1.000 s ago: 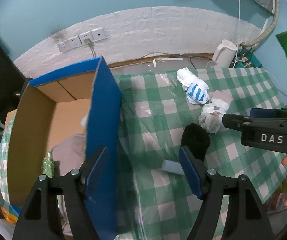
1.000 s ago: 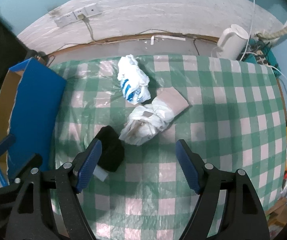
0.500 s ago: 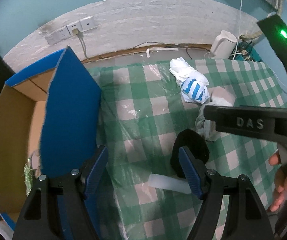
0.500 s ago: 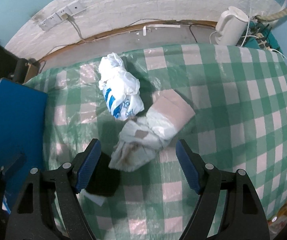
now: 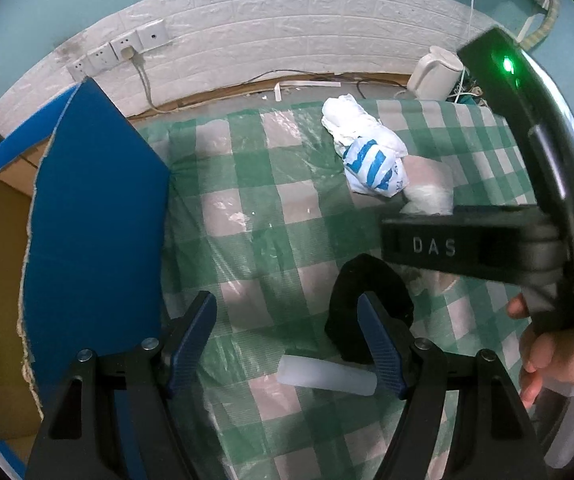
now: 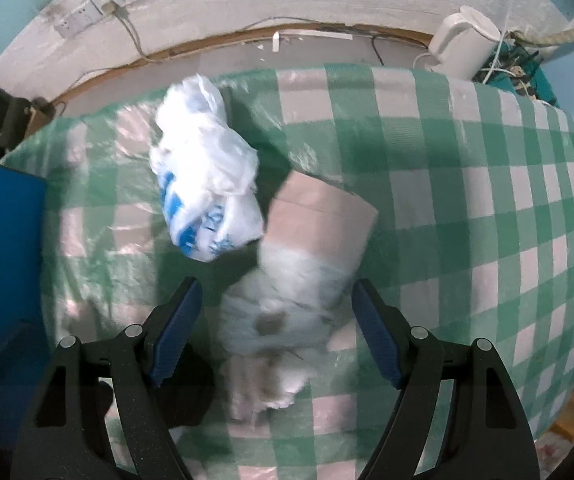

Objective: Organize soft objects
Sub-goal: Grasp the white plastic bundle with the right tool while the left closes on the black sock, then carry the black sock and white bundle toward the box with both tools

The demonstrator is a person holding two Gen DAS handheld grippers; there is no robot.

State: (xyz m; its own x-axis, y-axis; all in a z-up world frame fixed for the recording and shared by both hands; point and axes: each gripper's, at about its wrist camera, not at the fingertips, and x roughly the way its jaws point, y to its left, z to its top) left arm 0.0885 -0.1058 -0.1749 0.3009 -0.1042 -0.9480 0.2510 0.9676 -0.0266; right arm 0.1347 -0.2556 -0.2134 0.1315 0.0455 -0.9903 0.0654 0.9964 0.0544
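White crumpled bundle (image 6: 283,320) on the checked tablecloth (image 6: 467,208), between my right gripper's (image 6: 275,330) spread, empty fingers | left gripper (image 5: 287,344) also gaping, black sock (image 5: 371,284) beside its right finger | risk: pinching tablecloth plastic, bundle unravelling.

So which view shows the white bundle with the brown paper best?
The right wrist view: the white bundle with the brown paper lies nearly whole, though blurred, between the right gripper's open fingers. In the left wrist view the right gripper's black body covers most of it, leaving only its upper end visible.
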